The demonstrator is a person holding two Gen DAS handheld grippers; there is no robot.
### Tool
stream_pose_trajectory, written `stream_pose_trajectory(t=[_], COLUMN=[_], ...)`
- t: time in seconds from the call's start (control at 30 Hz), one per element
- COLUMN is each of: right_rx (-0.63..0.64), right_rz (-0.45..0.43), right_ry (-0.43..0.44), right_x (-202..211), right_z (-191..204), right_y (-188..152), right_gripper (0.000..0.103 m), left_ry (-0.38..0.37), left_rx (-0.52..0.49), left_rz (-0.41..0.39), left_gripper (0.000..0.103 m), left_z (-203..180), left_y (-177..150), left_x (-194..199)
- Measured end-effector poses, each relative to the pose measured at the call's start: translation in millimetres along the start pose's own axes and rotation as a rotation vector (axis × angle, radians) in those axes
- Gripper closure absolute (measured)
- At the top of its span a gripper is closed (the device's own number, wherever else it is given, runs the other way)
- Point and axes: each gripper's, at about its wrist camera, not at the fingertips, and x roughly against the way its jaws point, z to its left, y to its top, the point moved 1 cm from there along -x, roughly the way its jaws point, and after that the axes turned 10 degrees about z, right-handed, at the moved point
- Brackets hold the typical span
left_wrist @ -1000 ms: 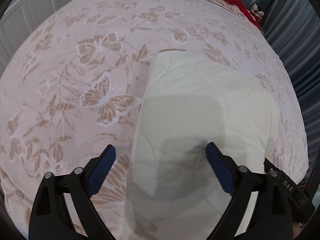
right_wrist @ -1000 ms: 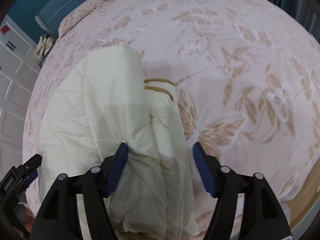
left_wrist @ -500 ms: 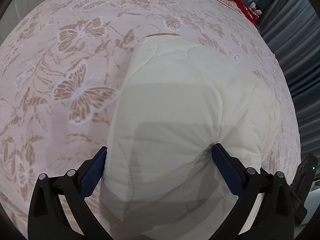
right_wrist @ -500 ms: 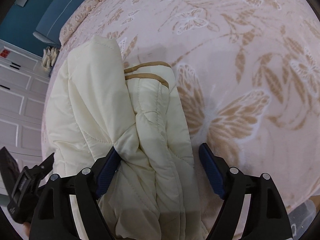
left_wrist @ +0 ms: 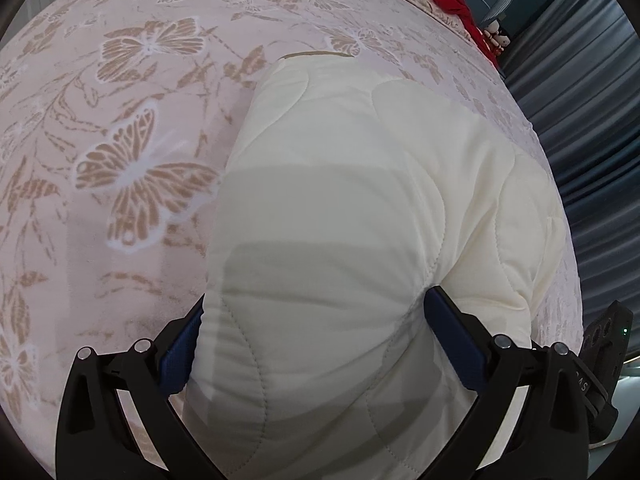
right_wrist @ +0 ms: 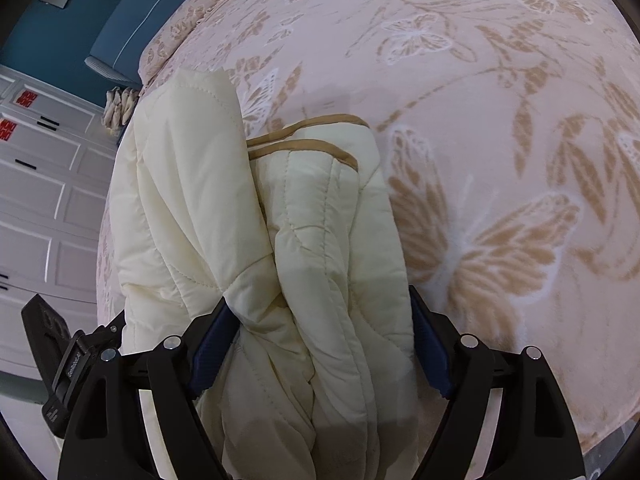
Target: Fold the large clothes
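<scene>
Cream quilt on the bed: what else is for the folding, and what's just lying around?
For the folding:
cream quilt
left gripper
right gripper, closing
pink butterfly bedspread, the work surface

Just lying around:
red cloth
grey curtain
white cupboard doors

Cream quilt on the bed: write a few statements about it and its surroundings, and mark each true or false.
1. The cream quilt lies folded on a butterfly-patterned bedspread. True.
2. The quilt's edge trim is blue. False: it is tan.
3. The left gripper has the quilt's bulk between its fingers. True.
4. The red item lies on top of the quilt. False: it sits at the bed's far edge, apart from it.
5. The right gripper straddles bare bedspread. False: quilt folds fill its gap.
</scene>
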Motion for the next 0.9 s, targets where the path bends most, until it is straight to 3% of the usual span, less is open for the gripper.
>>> stream_pose_trajectory(t=[0.2, 0.3, 0.4, 0.5, 0.57, 0.7, 0.73, 0.77, 0.83, 0.9], right_rx=[0.006, 0.028, 0.074, 0.117, 0.178, 0.245, 0.239, 0.229, 0.196, 0.180], right_rz=[-0.002, -0.006, -0.031, -0.158, -0.224, -0.098, -0.081, -0.073, -0.063, -0.087], right_ry=[0.018, -0.021, -0.168, -0.355, -0.389, -0.353, -0.352, -0.316, -0.254, -0.303], right_x=[2.6, 8.4, 27.7, 62.7, 83.3, 60.6, 53.9, 47.7, 44.4, 42.1], right_z=[6.2, 12.6, 23.0, 42.5, 61.1, 75.5, 72.5, 68.7, 61.1, 52.8], right_y=[-2.8, -2.7, -6.3, -19.6, -30.0, -31.2, -30.9, -29.9, -26.6, -24.1], right_gripper=[0.045, 0.051, 0.051, 0.046, 0.046, 0.048, 0.056, 0.077, 0.092, 0.095], left_ry=[0.018, 0.047, 0.081, 0.113, 0.142, 0.157, 0.155, 0.157, 0.171, 0.173], left_rx=[-0.006, -0.030, -0.056, -0.080, -0.102, -0.098, -0.100, -0.110, -0.140, -0.146], left_rz=[0.015, 0.017, 0.013, 0.000, -0.007, -0.007, -0.005, -0.004, -0.001, -0.002], left_gripper=[0.005, 0.005, 0.008, 0.010, 0.010, 0.010, 0.010, 0.010, 0.010, 0.010], left_z=[-5.0, -14.5, -23.3, -30.4, -35.2, -37.9, -38.6, -39.8, -41.2, -41.2], left_y=[2.5, 1.3, -2.9, -7.9, -11.5, -12.4, -12.6, -12.8, -13.7, -14.2], left_x=[2.4, 9.9, 19.5, 30.0, 33.3, 34.5, 36.7, 37.6, 37.2, 35.2])
